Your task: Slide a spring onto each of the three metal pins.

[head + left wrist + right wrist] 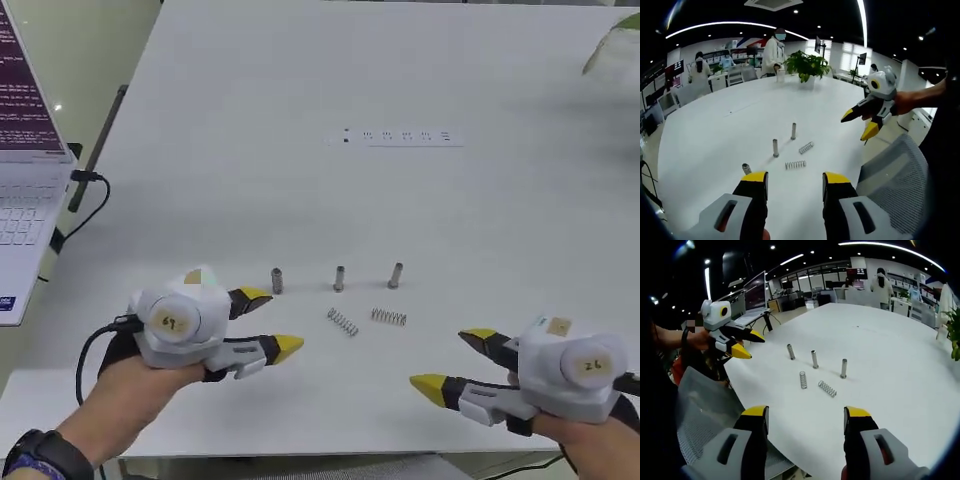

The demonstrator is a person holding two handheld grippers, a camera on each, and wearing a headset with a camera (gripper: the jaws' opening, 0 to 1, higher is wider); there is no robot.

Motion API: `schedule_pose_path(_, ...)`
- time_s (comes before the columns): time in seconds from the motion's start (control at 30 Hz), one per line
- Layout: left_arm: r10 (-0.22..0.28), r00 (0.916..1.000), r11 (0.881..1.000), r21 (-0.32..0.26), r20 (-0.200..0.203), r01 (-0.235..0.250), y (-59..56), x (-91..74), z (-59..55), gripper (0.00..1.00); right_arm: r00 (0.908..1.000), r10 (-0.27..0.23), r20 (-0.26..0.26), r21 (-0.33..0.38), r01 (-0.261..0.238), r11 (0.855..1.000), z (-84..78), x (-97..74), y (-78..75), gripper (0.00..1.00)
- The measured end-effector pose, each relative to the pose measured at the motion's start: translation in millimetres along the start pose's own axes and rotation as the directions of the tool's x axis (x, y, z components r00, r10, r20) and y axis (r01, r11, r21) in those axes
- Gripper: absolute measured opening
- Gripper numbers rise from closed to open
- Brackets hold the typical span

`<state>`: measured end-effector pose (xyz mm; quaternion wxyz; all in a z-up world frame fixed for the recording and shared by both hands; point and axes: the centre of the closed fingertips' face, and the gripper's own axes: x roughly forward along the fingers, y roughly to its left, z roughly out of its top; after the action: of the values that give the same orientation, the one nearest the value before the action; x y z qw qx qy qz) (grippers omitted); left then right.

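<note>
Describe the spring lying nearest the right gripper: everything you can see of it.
The spring is a small, slim coil of bare silvery wire with open, even turns. It lies flat on its side on the white table, loose, on no pin. It sits just on the person's side of the rightmost pin, clear of it, and apart from the other spring. The open right gripper is short of it. Only the table touches it.

I get the laptop (22, 150) cut off by the head view's left edge (screen text too small to read), the plant (612, 45) at top right cropped and blurred, and 1 strip (400, 137) mid-table too small to identify.
</note>
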<state>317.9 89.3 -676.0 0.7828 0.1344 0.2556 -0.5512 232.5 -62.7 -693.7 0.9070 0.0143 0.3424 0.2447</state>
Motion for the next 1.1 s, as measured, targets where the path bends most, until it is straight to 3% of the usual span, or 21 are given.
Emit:
schedule_pose_path(0.4,-0.071,0.996,0.994,0.08,-0.054,0.075,-9.7,26.4,-1.4,0.36,0.9999,-0.007,-0.009,0.003,0.007,1.0,-3.5,-6.5,-2.5,0.59)
schedule_pose_path(0.73,-0.123,0.9843,0.976,0.164,-0.127,0.143,-12.5,56.5,-5.7,0.34,0.9998,-0.01,-0.019,0.013,0.011,1.0,-8.7,-9.4,-4.2,0.59)
schedule_pose_path(1.1,-0.156,0.9726,0.969,0.165,-0.172,0.185,-17.5,90.5,-14.6,0.32,0.9994,-0.007,-0.033,0.017,0.007,1.0,-15.3,-10.0,-6.3,0.59)
